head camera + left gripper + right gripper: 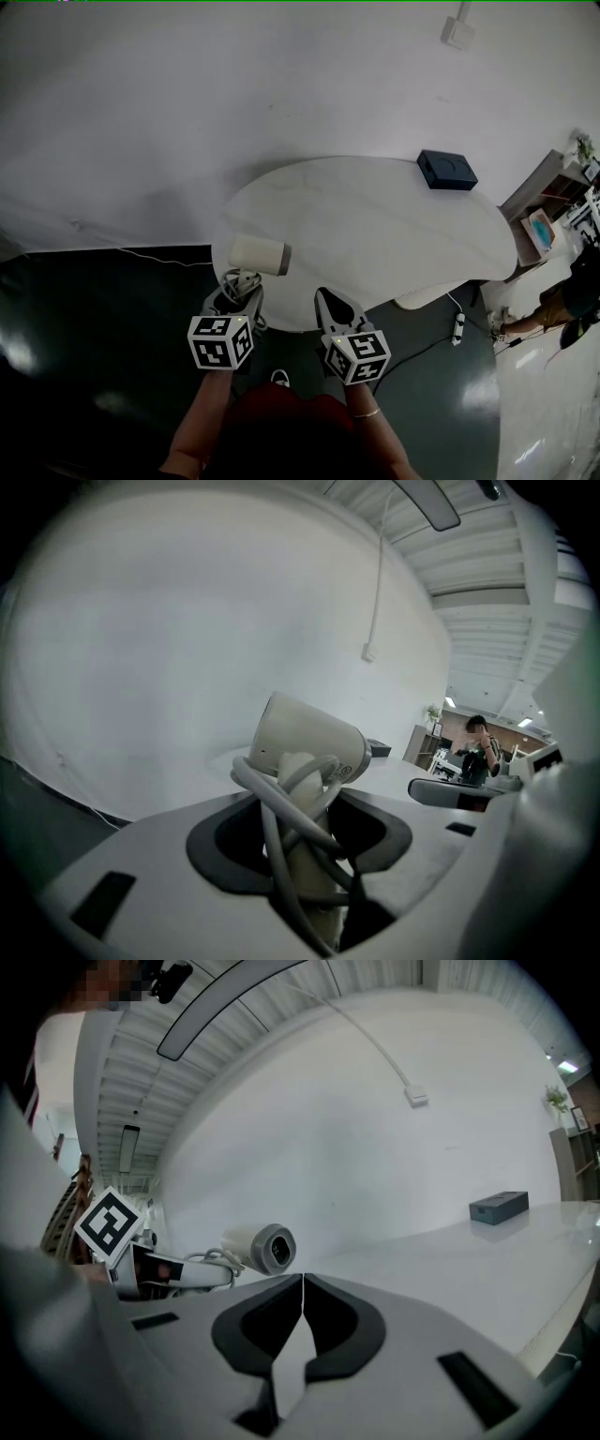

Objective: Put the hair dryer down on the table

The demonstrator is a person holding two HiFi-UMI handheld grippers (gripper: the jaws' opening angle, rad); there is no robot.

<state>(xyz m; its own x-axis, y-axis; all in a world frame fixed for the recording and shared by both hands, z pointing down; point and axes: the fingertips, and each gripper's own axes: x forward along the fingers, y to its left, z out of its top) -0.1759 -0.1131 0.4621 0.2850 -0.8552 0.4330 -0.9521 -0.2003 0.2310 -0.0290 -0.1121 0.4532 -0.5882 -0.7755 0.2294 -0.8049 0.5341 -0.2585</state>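
1. At the lower middle of the head view, the left tongs (240, 289) and the right tongs (330, 305) are being held side by side over the dark floor (94, 337), each carrying its marker cube nearest the camera.
2. The left tongs (300, 850) are grasping the hair dryer (305, 747) by its handle. The pale handle is standing upright between the two jaws, with the grey cord (267, 803) looping around it.
3. The right tongs (302, 1321) are clenched – the jaws are meeting along a thin seam, with nothing between them.
4. Just beyond the left tongs, the hair dryer (260, 254) is hanging in the grip at the near left edge of the white worktop (375, 234). Its barrel is lying level and its nozzle is pointing towards frame right. It is not lying on the worktop.
5. In the right gripper view the hair dryer (261, 1248) is showing at centre left, with its nozzle opening facing the camera.
6. Further off, a black box (446, 170) is sitting near the far right edge of the worktop, well apart from the hair dryer.
7. Beyond the worktop's right end – at the frame's right edge – a person (567, 305) is crouching.
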